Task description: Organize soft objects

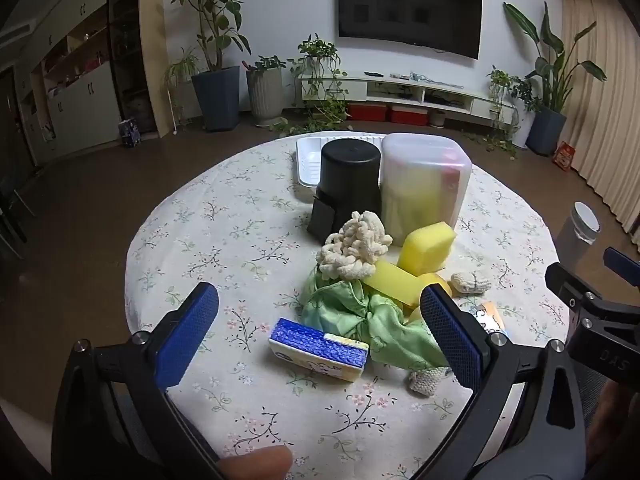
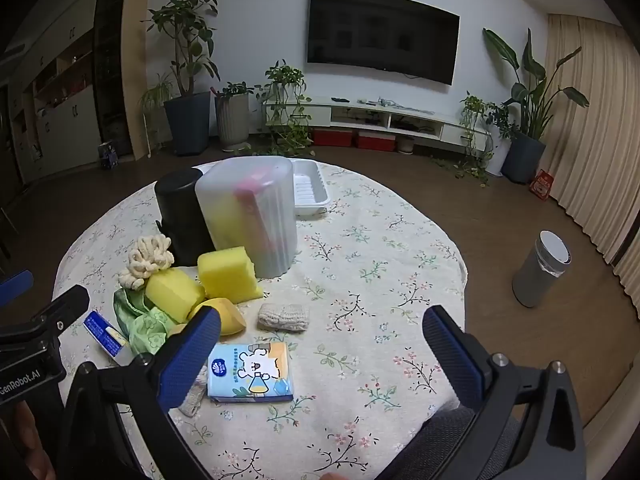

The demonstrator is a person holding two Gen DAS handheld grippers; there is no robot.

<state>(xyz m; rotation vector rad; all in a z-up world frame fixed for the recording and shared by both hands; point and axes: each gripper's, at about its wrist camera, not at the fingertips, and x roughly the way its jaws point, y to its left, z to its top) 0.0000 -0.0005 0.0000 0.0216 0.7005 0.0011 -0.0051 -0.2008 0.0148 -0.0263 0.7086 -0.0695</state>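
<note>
Standing bin point(image 2: 250, 216): translucent, upside down on table point(image 2: 380, 264), yellow and pink things inside
Black bin point(image 2: 182, 216): touching it
Tray point(image 2: 310, 192): white, behind
Sponges point(image 2: 226, 276): loose, in front
Left gripper point(image 1: 320, 322): spread wide, nothing held
Right gripper point(image 2: 322, 346): spread wide, nothing held

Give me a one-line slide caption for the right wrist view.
Open right gripper hovers over a floral table, tissue pack between its fingers, yellow sponges and clear bin beyond.

Dim, even indoor light leaves soft shadows, while fisheye distortion bends the room's edges into dark, vignetted corners.
</note>
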